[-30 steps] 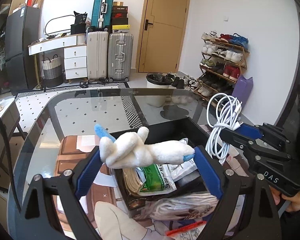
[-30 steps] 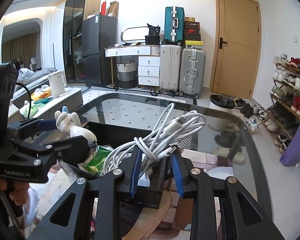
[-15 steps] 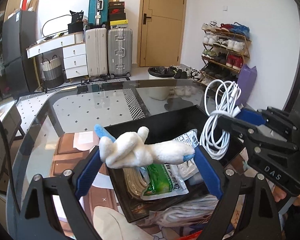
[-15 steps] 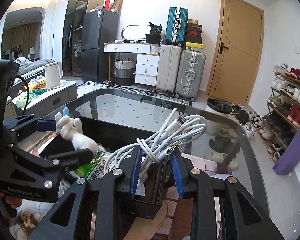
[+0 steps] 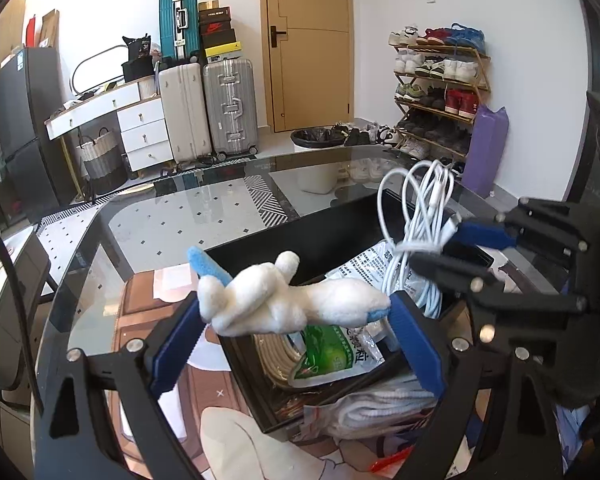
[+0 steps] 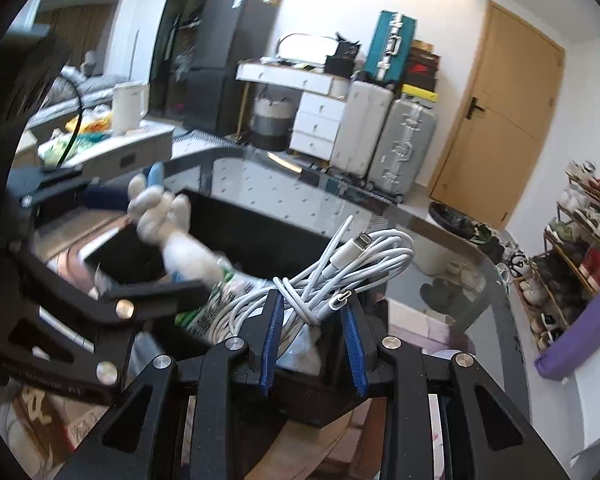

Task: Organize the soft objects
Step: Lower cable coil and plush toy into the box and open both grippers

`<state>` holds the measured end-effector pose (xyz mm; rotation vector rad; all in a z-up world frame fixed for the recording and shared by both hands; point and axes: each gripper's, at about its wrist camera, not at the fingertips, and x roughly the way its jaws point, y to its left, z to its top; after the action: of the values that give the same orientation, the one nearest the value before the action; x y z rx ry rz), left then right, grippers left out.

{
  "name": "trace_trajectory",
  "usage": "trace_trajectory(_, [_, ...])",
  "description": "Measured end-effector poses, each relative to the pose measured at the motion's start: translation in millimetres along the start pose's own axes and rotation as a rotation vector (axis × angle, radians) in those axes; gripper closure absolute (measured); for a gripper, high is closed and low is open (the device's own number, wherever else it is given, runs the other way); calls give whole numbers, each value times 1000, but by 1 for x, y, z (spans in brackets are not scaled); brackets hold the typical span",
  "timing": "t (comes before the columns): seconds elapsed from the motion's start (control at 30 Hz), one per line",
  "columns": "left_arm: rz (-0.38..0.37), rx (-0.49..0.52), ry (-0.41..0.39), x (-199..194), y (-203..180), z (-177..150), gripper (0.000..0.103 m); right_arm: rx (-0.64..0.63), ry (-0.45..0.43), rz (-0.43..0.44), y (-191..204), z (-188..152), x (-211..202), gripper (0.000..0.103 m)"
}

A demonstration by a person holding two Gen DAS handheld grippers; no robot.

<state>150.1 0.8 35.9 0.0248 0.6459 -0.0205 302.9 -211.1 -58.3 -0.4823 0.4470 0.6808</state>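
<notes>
Hanging lengthwise above the open black plastic bin (image 5: 324,236), white fuzzy plush toy with blue tips (image 5: 288,300) spans the wide-set left gripper (image 5: 296,320); right gripper (image 6: 312,316) pinches the white coiled charging cable (image 6: 340,272), whose loose loops may snag the bin's rim.

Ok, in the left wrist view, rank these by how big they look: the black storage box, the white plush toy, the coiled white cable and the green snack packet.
1. Black storage box
2. White plush toy, though nearness to the camera enlarges it
3. Coiled white cable
4. Green snack packet, partly hidden, so unsure
</notes>
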Motion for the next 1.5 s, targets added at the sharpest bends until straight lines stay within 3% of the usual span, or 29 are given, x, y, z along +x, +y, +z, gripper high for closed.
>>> trace_trajectory(0.4, [-33, -76, 39, -1, 16, -8, 14, 62, 71, 122, 0, -4, -15, 74])
trace_trajectory(0.57, [-34, -70, 40, -4, 14, -9, 15, 60, 65, 110, -3, -5, -16, 73])
trace_trajectory(0.67, [-36, -71, 42, -7, 15, -11, 15, 73, 35, 91, -7, -3, -22, 57])
trace_trajectory(0.73, [-40, -73, 44, -9, 17, -10, 13, 90, 16, 88, -11, -1, -27, 52])
trace_trajectory(0.8, [-52, -82, 45, -14, 19, -12, 12, 104, 4, 83, -16, 0, -33, 28])
trace_trajectory(0.87, [-56, -92, 48, -19, 21, -14, 9, 123, -20, 79, -21, -3, -44, 13])
trace_trajectory(1.0, [-60, -95, 27, -34, 21, -19, 1, 156, -33, 85, -27, -8, -60, 1])
trace_trajectory(1.5, [-92, -74, 13, -71, 11, -43, 0, 245, 10, 141, -26, -51, -93, 1])
